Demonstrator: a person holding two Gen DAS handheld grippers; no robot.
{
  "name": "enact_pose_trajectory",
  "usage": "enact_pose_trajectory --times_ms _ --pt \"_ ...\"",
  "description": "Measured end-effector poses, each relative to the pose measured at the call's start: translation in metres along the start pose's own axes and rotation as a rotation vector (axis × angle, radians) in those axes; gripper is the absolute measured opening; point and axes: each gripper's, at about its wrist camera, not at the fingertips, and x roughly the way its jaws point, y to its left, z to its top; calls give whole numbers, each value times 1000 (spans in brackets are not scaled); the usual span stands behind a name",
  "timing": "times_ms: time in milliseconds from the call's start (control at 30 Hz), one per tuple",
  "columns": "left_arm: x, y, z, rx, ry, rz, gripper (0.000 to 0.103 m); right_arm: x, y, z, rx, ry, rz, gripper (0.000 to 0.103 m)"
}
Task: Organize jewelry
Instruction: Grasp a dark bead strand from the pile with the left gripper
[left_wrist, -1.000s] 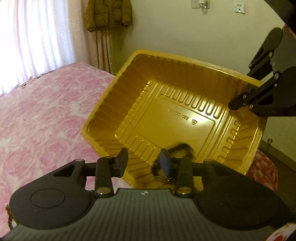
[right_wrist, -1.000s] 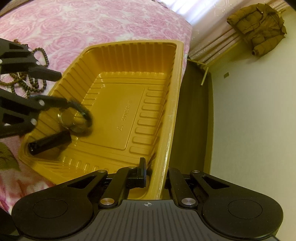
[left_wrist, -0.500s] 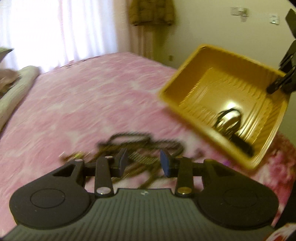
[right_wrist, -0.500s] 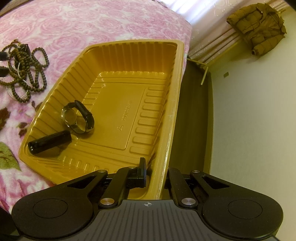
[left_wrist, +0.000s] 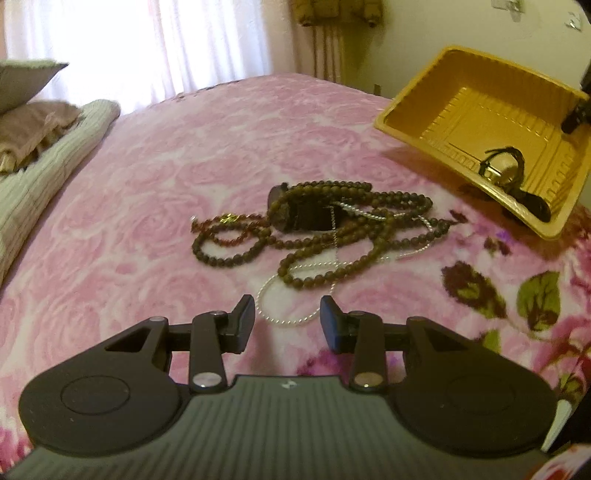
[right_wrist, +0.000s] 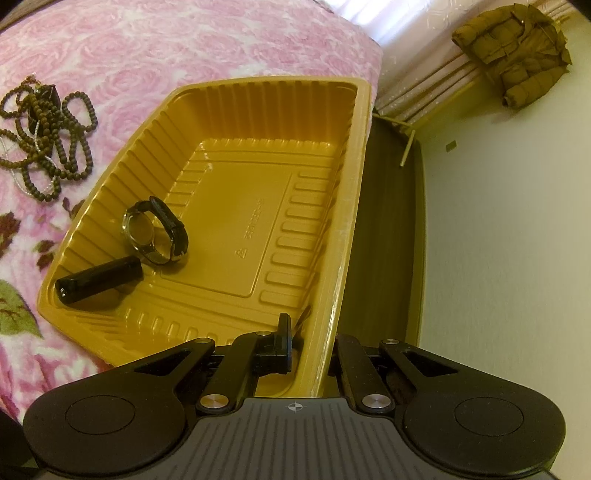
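On the pink bed, the right gripper (right_wrist: 308, 345) clamps its fingers on the yellow tray (right_wrist: 354, 192) rim, tilting it to receive jewelry beside the watch (right_wrist: 155, 230), while the left gripper (left_wrist: 287, 325), fingers apart and empty, hovers just short of the tangled bead necklaces (left_wrist: 332, 236)

Daylight thru white curtain (left_wrist: 147, 44), blown out at top left. Warm yellow-pink cast in both views. Yellow tray (left_wrist: 406, 122) drops a soft shadow on the bed (left_wrist: 147, 184). Strong fisheye bend at edges, dark corners. Slight softness on left view; right view sharp.
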Motion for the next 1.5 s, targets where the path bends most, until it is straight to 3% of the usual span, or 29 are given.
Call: enact_pose_trajectory --times_ms 333,500,867,1067,1200,1500 --pt "16 -14 23 104 -43 -7 35 1 0 -1 -1 0 1 5" --pt "32 -19 42 163 -70 27 35 1 -1 -1 -1 -1 2 5" --pt "69 -21 64 374 -50 56 35 3 -3 -2 1 1 5 5" --pt "76 -15 61 428 5 -27 24 3 -4 -3 2 1 6 5" --pt "72 -9 64 428 13 -34 7 4 -4 -3 3 0 7 5" --pt "38 -3 72 389 -52 -24 6 5 -7 -3 1 -1 7 5"
